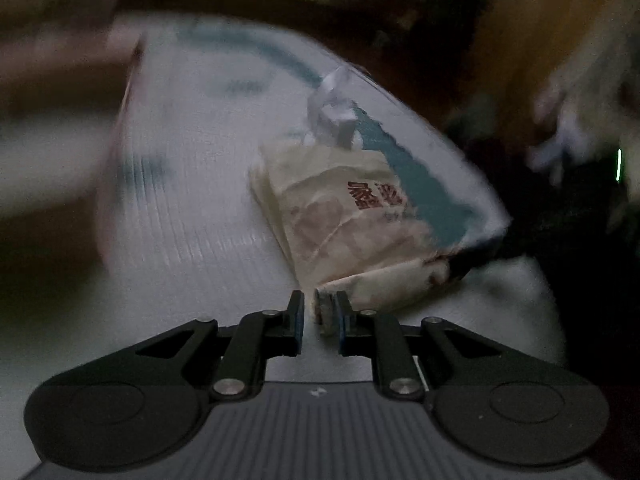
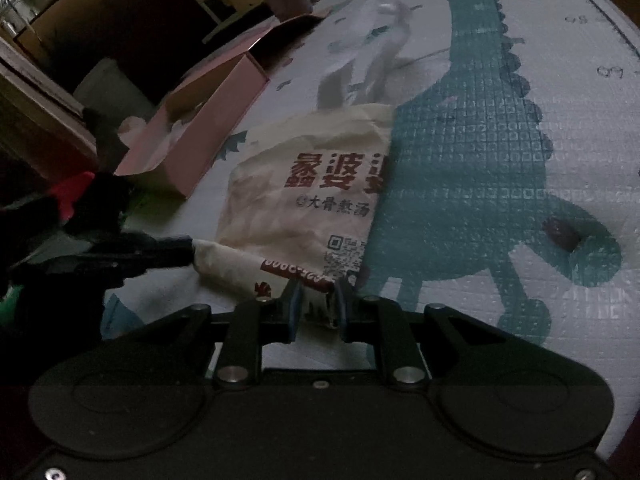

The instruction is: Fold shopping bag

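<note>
My left gripper pinches a near corner of the cream plastic shopping bag with red lettering; my right gripper pinches its bottom edge. The bag lies on the pale foam mat with a teal dinosaur, handles toward twelve o'clock. The left view is blurred. At ten o'clock an open pink cardboard box holds something pale, indistinct.

bag large red print: big red Chinese characters, cut off by the fold at the right edge, not surely readable
bag small dark line: a round mark, then "大骨熬汤"
bag lower print: a QR code, part hidden by the fold
bag red band: white digits, upside down, not clear
bag in left wrist view: two red characters, blurred
mat: small marks near the rim, unreadable
</note>
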`<state>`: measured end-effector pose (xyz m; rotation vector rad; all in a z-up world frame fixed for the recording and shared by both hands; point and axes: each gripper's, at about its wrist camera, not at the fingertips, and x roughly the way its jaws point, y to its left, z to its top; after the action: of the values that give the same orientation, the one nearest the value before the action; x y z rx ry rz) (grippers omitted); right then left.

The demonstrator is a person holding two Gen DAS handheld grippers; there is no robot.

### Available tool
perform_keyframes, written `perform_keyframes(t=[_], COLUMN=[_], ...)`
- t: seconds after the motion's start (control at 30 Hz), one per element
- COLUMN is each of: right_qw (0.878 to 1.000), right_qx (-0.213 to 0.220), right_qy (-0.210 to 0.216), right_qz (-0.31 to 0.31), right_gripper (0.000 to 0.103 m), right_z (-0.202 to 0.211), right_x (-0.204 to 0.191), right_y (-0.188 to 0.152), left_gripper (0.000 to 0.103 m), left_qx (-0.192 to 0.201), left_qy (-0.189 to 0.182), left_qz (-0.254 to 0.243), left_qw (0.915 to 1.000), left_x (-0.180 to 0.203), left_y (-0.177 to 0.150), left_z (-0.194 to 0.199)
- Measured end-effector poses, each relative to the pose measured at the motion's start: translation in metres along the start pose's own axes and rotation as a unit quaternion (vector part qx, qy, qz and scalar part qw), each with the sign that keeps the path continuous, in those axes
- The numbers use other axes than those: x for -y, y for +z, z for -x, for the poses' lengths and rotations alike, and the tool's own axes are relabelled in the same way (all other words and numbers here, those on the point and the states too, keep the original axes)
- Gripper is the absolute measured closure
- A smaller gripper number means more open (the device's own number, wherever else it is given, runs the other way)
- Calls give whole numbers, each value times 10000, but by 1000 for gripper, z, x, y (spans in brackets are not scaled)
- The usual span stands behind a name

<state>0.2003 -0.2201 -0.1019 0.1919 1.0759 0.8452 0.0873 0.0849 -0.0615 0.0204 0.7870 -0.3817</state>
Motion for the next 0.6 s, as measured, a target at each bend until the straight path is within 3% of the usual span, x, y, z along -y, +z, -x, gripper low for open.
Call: perform_keyframes(t=[0.07, 0.17, 0.27, 0.53, 0.6], right_qw=[10000, 9999, 9999, 9999, 9999], right_qx=[-1, -12, -18, -27, 25], right_qy=[8, 37, 46, 62, -111], right_qz=[-41, -100, -125, -122, -7], right_gripper=[90, 90, 90, 90, 88], right_z=[0, -1, -1, -1, 2], right_x=[0, 1, 2, 1, -2], right_y=[0, 0, 0, 1, 1], left_gripper=[87, 87, 87, 88, 88], left_qx=[127, 409, 446, 260, 188], left_qy=[86, -260, -342, -405, -379], left_qz=[-385, -687, -992, -767, -628], left_qw=[9991, 9965, 9935, 9959, 9971], left_x=[12, 35, 52, 53, 52], left_y=[3, 5, 4, 4, 4], left_z=[4, -1, -17, -46, -47])
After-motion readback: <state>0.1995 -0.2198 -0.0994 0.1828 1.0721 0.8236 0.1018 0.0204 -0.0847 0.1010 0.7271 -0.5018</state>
